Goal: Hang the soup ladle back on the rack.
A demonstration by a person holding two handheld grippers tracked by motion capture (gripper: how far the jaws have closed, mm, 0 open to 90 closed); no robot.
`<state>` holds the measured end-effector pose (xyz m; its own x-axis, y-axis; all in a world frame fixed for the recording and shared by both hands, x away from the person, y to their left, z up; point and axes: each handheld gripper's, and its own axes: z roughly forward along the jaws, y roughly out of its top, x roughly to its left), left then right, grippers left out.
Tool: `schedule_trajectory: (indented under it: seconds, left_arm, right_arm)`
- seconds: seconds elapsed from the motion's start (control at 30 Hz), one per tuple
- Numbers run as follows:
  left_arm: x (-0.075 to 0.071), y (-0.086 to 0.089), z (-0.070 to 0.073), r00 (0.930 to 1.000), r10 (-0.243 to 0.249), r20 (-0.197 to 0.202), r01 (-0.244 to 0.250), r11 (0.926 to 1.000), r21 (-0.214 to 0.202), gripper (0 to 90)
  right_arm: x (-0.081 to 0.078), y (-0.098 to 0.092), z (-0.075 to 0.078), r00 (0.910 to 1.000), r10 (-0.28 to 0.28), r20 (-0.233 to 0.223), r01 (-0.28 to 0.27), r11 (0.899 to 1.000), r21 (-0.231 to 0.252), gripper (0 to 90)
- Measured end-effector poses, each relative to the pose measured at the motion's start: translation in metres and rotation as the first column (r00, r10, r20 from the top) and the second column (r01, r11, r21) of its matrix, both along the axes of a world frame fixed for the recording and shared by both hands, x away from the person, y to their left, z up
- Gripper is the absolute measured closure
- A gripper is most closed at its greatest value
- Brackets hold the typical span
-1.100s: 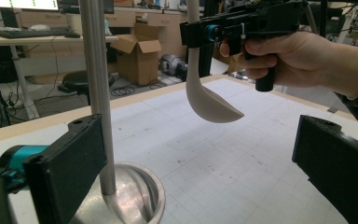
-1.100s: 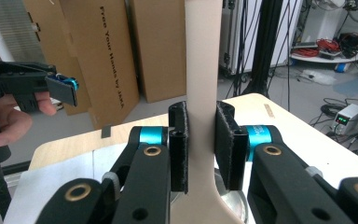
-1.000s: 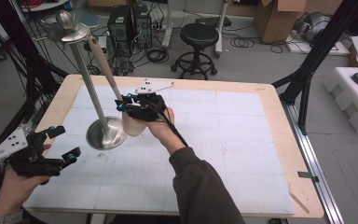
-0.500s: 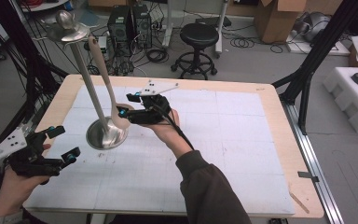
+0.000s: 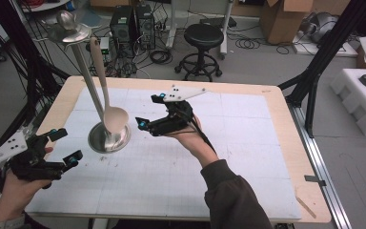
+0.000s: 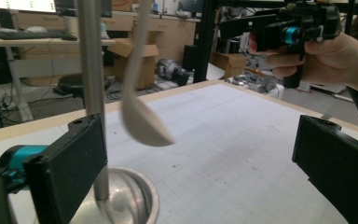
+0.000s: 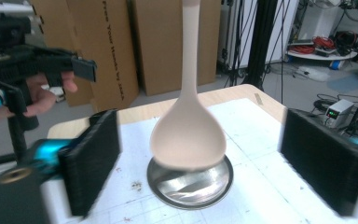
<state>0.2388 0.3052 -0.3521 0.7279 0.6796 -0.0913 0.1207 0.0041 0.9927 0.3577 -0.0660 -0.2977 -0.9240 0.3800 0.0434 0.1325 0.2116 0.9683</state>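
White gridded matting covered the table (image 5: 248, 191), with a black stool (image 5: 205, 38) and cardboard boxes (image 5: 286, 19) on the floor beyond it. From the high view, a metal stand (image 5: 108, 138) with a round base stood left of the table's middle, its pole rising to a top disc. A pale spoon (image 5: 110, 117) hung from that top, its bowl low over the base. Just right of the stand, the right gripper (image 5: 148, 110) pointed at the spoon; its jaws had just been opening and gripped nothing. Near the front left of the stand, the left gripper (image 5: 64, 145) sat with jaws apart, also with nothing in them.

Along the left gripper's view, its jaws stood wide, the stand's pole (image 6: 89, 70) just behind the left jaw, the blurred spoon (image 6: 142, 116) beside the pole, the right gripper (image 6: 284, 32) beyond.

Through the right gripper's view, the spoon (image 7: 189, 135) hung between the spread jaws, touching neither, above the stand's base (image 7: 191, 184); the left gripper (image 7: 42, 60) lay beyond.
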Motion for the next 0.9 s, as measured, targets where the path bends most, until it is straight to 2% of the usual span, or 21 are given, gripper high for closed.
schedule_trajectory:
  seconds: [0.07, 0.17, 0.47, 0.53, 0.6, 0.77, 0.83, 0.9]
  left_arm:
    - [0.001, -0.004, -0.001, 1.0, -0.005, -0.004, 0.005, 0.9999, 0.011, 3.4]
    - [0.002, -0.006, -0.002, 0.9999, -0.01, -0.005, 0.01, 0.9999, 0.011, 3.4]
    - [0.003, -0.006, 0.0, 0.9999, -0.012, 0.005, 0.012, 0.9999, 0.002, 3.4]
    - [0.004, -0.007, 0.0, 0.9999, -0.013, 0.004, 0.014, 0.9999, -0.001, 3.4]
    - [0.005, -0.008, 0.0, 0.9998, -0.018, 0.003, 0.018, 0.9998, 0.002, 3.4]
    - [0.007, -0.01, -0.001, 0.9997, -0.023, -0.002, 0.023, 0.9997, 0.003, 3.4]
    - [0.008, -0.011, -0.001, 0.9996, -0.028, -0.002, 0.028, 0.9996, 0.006, 3.4]
    - [0.008, -0.011, -0.001, 0.9995, -0.03, -0.002, 0.03, 0.9995, 0.008, 3.4]
  right_arm:
    - [-0.001, -0.003, -0.001, 0.9999, 0.007, -0.013, -0.007, 1.0, 0.01, 0.1]
    - [-0.003, -0.009, -0.004, 0.9994, -0.004, -0.035, 0.004, 1.0, 0.002, 0.1]
    - [-0.009, -0.041, -0.009, 0.9983, -0.057, -0.011, 0.057, 0.998, 0.0, 0.1]
    - [-0.011, -0.051, -0.011, 0.9973, -0.069, -0.026, 0.069, 0.998, 0.01, 0.1]
    - [-0.013, -0.062, -0.013, 0.9962, -0.069, -0.055, 0.072, 0.996, 0.054, 0.1]
    - [-0.019, -0.087, -0.02, 0.9936, -0.104, -0.042, 0.106, 0.993, 0.042, 0.1]
    - [-0.023, -0.097, -0.023, 0.9932, -0.102, -0.056, 0.105, 0.993, 0.06, 0.1]
    - [-0.029, -0.108, -0.026, 0.995, -0.091, -0.041, 0.093, 0.994, 0.055, 0.1]
